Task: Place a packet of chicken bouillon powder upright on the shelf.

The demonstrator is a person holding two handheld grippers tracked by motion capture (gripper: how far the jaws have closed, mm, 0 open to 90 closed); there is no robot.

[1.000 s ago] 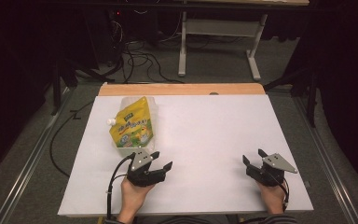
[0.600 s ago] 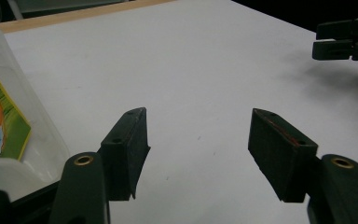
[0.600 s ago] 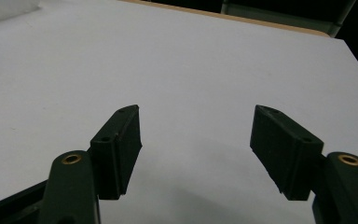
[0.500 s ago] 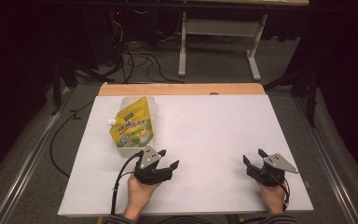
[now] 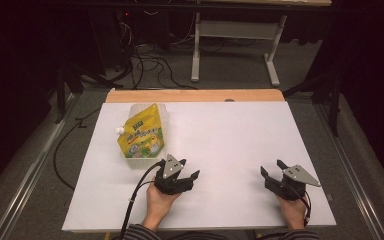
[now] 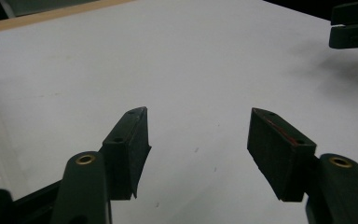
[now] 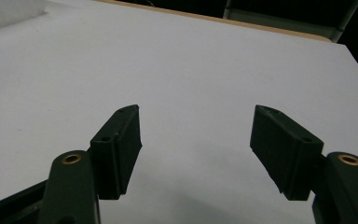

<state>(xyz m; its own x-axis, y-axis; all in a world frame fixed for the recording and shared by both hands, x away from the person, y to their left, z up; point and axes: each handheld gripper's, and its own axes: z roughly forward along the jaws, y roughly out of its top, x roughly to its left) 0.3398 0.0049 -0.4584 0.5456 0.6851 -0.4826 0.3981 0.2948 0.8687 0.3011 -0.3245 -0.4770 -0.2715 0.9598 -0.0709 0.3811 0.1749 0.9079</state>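
Yellow plastic spouted pouch [image 5: 141, 136] lies flat on white table [image 5: 230, 130]; left gripper [image 5: 186, 169] just beside pouch, jaws wide, empty; right gripper [image 5: 271, 169] well apart from pouch, jaws wide, empty.

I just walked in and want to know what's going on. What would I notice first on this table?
Your eye goes first to the bright yellow pouch with a white spout, lying at the far left of the white table. Next come the two black grippers near the front edge: the left gripper, just right of the pouch, and the right gripper, both with jaws open and nothing between them.
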